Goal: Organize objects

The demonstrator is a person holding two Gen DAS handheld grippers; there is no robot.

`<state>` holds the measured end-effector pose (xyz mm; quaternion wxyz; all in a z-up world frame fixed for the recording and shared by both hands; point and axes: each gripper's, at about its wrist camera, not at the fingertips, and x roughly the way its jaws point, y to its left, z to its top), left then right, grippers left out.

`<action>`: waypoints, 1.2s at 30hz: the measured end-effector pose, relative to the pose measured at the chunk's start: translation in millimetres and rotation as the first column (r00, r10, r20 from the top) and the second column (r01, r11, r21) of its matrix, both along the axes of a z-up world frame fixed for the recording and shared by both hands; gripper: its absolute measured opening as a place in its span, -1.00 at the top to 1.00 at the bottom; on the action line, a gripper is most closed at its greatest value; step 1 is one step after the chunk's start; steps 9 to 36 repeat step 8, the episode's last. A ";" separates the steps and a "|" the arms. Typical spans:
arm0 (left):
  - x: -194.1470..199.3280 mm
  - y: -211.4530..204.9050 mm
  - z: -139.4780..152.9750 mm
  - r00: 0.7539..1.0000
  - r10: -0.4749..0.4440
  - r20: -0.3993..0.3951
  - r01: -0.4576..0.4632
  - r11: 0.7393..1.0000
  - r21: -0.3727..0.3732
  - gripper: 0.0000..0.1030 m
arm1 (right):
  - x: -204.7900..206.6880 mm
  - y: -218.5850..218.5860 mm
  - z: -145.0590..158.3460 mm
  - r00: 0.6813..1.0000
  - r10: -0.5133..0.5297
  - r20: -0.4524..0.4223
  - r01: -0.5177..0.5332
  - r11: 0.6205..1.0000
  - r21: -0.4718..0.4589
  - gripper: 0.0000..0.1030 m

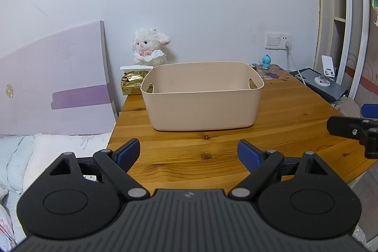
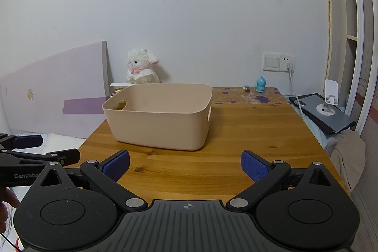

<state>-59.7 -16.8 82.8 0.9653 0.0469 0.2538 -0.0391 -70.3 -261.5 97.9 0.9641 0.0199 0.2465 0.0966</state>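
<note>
Fingers [image 1: 128, 152] of the left gripper [image 1: 189, 154] are spread wide and hold nothing; those of the right gripper [image 2: 185, 164] are likewise wide and empty. Both hover over the near edge of the wooden table [image 1: 212, 148], short of the beige basket [image 1: 203, 108] (its inside looks bare). Behind the basket sit a plush lamb [image 1: 148, 46] and a gold packet [image 1: 132, 84]; a blue figurine [image 2: 260, 84] stands well to its right.

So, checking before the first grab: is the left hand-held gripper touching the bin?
Apart. In the left wrist view, bare table lies between the open left hand-held gripper and the bin.
</note>
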 end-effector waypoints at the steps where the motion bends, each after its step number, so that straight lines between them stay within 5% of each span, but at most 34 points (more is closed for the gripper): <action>1: 0.8 0.4 0.2 1.000 0.001 -0.002 -0.001 1.000 -0.002 -0.75 | 1.0 0.3 -1.1 1.000 0.000 -0.005 0.000 1.000 -0.001 -0.98; 36: 5.8 3.8 -1.7 1.000 0.005 -0.009 -0.005 1.000 -0.015 -0.75 | 7.7 1.9 -7.7 1.000 0.003 -0.029 -0.003 1.000 -0.007 -0.99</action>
